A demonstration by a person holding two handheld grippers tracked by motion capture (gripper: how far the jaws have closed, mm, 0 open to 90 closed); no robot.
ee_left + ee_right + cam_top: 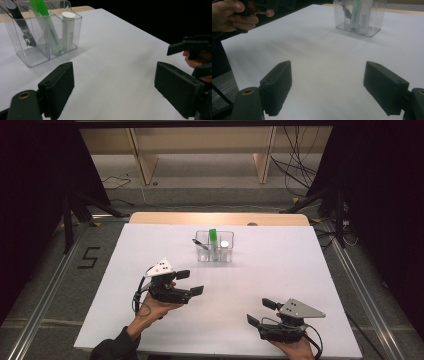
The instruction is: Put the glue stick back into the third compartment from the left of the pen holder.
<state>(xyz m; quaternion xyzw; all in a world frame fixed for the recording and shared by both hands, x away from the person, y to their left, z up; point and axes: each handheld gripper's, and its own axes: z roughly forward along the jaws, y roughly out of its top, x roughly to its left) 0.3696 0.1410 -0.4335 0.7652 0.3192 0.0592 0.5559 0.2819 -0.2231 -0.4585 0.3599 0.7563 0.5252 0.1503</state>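
A clear plastic organiser [214, 255] [32, 58] [372, 31] with three compartments stands upright on the white table top, past its middle. A black pen [198, 243] [20, 21] leans in one compartment. A green marker [213, 238] [47, 23] [355, 15] leans in the middle one. A white tube [225, 245] [68, 30] stands in the third. My left gripper [190, 282] [113, 87] hovers open at the table's left, empty, its jaws pointing right. My right gripper [261, 312] [328, 87] is open near the front right edge, with nothing between its jaws.
The white table top [280, 270] has open surface between the organiser and both grippers. A wooden strip [165, 218] runs along its far edge. Black stands [67, 220] and cables [295, 167] lie on the floor beyond.
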